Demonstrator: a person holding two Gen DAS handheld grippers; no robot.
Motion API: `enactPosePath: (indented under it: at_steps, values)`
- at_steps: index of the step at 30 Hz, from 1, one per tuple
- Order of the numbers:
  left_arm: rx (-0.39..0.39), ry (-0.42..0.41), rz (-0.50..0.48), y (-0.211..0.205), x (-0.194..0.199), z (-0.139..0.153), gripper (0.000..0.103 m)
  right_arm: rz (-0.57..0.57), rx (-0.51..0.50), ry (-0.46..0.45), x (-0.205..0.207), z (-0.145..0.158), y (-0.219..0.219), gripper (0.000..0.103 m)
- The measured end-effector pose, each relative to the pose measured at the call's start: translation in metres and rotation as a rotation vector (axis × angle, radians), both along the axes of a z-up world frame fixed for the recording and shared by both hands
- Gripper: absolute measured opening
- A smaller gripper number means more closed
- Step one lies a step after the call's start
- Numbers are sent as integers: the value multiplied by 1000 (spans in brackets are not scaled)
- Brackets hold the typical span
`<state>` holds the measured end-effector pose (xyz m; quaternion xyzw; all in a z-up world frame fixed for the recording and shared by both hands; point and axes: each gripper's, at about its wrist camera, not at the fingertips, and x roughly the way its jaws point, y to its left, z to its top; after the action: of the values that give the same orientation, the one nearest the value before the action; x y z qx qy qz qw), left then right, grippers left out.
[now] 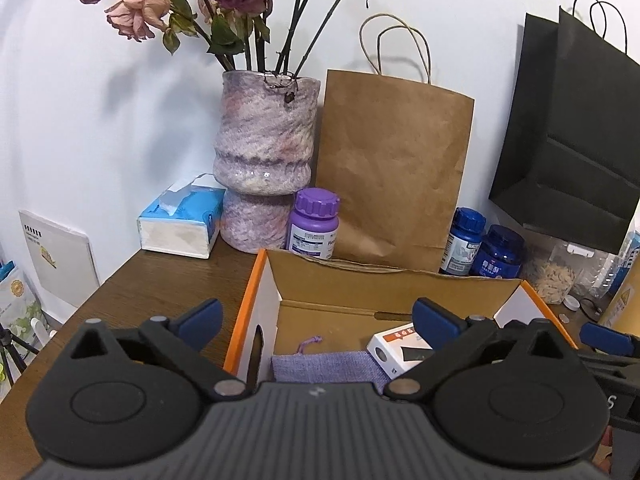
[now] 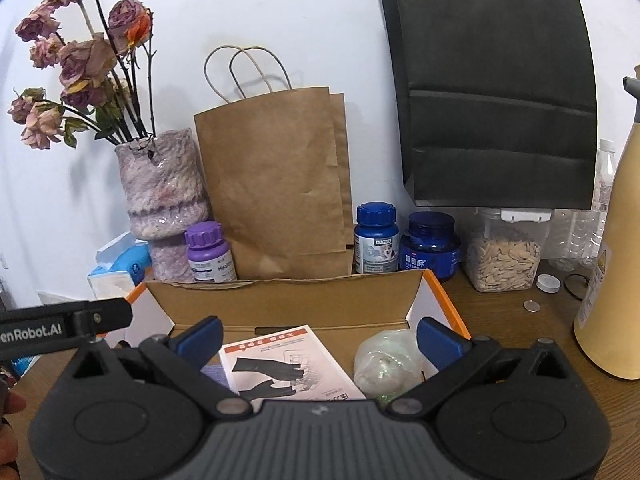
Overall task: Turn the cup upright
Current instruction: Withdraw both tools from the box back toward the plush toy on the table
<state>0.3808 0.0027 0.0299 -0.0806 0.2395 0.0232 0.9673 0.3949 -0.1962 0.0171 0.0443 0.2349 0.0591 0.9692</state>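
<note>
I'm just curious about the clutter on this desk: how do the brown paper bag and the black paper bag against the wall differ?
The brown paper bag stands on the table, while the black paper bag sits higher, its bottom edge above a clear container. The brown one looks crinkled; the black one shows straight horizontal folds. The brown bag's handles are pale twine; the black bag's are dark. Both are flat and have two loop handles.

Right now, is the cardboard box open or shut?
Open. The cardboard box has its flaps up, and a leaflet and lavender pouch show inside.

Cup can't be made out in either wrist view. Only candidate: whitish translucent crumpled lump [image 2: 386,360] inside open cardboard box [image 2: 280,292], right corner; identity unclear.
</note>
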Motion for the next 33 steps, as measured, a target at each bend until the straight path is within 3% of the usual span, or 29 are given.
enactPosePath:
  at_steps: [13,33]
  values:
    - [-2,-57,-33,5,-31,25,103,15,-25,-24,-19,15,0,103]
    - [1,-139,-77,16,-117,55,103,18,8,-138,-100,55,-14,103]
